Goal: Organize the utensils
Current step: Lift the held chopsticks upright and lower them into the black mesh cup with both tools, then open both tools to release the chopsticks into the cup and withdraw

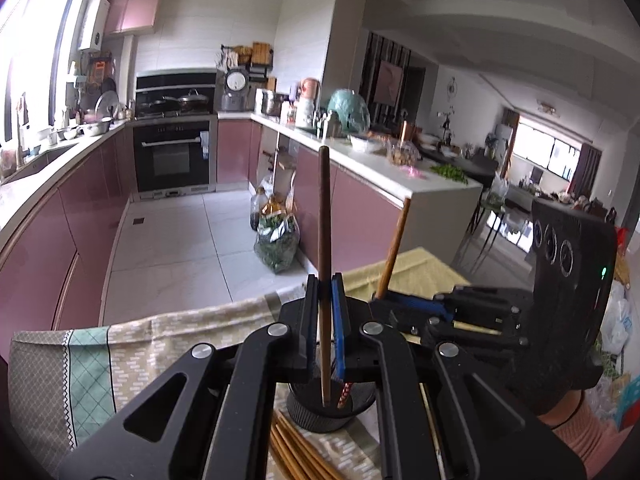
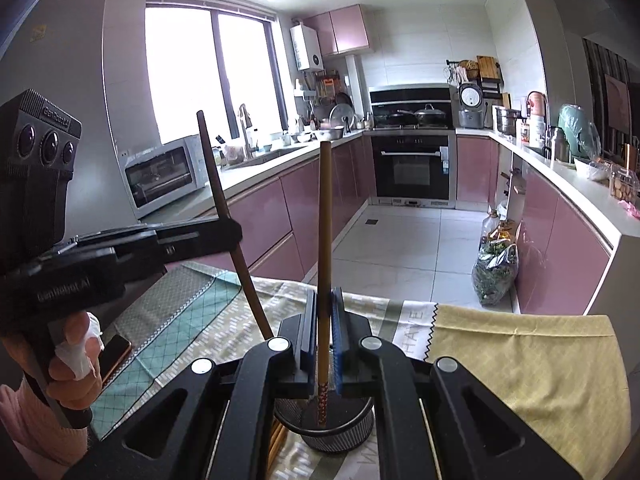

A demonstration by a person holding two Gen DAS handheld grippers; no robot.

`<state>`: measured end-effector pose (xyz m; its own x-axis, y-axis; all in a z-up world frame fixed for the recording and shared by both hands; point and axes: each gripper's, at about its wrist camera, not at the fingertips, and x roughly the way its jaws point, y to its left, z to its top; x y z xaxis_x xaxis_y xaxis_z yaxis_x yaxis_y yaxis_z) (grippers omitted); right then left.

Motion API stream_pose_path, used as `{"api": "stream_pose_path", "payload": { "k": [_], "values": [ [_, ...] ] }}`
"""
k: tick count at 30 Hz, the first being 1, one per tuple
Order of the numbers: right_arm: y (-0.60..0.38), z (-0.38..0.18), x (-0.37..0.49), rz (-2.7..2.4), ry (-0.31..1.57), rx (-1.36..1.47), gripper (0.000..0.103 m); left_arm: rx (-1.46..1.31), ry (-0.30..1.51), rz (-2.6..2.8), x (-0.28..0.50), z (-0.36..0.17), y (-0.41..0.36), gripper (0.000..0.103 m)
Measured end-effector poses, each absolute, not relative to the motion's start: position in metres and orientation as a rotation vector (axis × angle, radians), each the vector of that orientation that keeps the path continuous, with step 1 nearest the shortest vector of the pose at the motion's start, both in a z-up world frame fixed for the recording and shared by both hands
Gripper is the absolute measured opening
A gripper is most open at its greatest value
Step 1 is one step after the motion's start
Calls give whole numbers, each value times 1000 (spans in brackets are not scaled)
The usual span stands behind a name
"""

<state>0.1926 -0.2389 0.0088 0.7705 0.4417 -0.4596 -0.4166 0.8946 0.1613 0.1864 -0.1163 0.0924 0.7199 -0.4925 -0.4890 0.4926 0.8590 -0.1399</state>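
Hand-held gripper [image 1: 325,280] clamps dark chopstick [image 1: 325,208] above holder rim [image 1: 316,414]

Loose chopsticks [image 1: 298,452] cut off, perhaps bamboo

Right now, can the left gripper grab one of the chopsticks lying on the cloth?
Probably not yet. The left gripper is already shut on a dark chopstick whose tip sits in the black holder. The loose chopsticks lie close below it, with nothing over them, but its jaws are full.
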Motion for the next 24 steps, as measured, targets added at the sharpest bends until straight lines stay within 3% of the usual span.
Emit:
{"api": "stream_pose_path", "payload": {
  "k": [14, 17, 24],
  "values": [
    [-232, -21, 225, 447, 665, 69, 8, 32, 713, -530, 231, 25, -128, 8],
    [-232, -21, 225, 438, 660, 85, 8, 14, 721, -510, 238, 17, -125, 15],
    [-234, -20, 216, 440, 640, 95, 21, 21, 679, -453, 226, 13, -112, 33]
  ]
}}
